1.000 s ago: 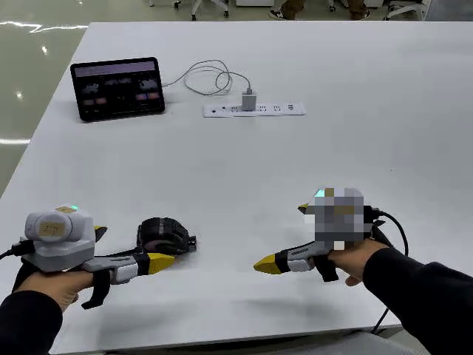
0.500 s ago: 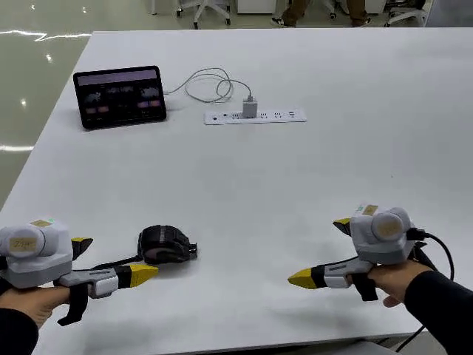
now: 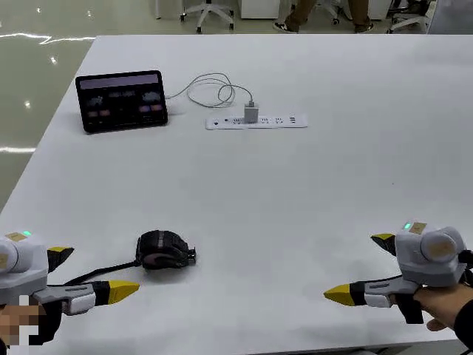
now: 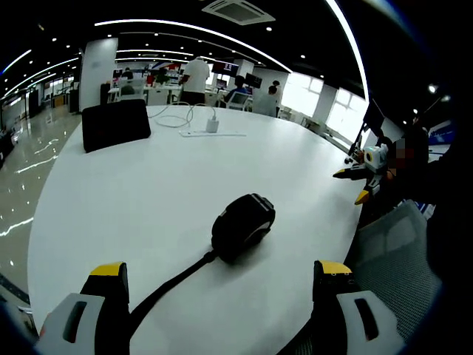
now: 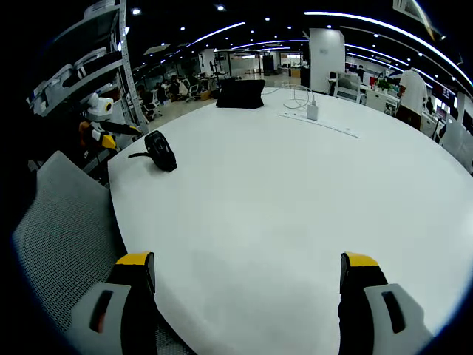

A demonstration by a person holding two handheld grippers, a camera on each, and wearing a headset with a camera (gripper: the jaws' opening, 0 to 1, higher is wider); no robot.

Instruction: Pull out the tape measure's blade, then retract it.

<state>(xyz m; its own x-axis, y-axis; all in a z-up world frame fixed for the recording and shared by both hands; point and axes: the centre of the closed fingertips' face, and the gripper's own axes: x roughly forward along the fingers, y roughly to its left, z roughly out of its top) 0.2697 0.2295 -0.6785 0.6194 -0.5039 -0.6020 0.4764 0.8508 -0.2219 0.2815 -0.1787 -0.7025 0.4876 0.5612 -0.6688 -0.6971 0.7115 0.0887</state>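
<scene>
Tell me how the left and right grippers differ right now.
The left gripper sits close to the tape measure; the right gripper is far across the table from it. The tape's strap runs between the left's jaws; the right's frame bare table. Both are open and hold nothing.

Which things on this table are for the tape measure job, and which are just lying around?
For the job: black round tape measure with its black strap; left gripper, jaws open; right gripper, jaws open.

Just lying about: black tablet; white power strip; white charger plugged into it; white cable.
</scene>
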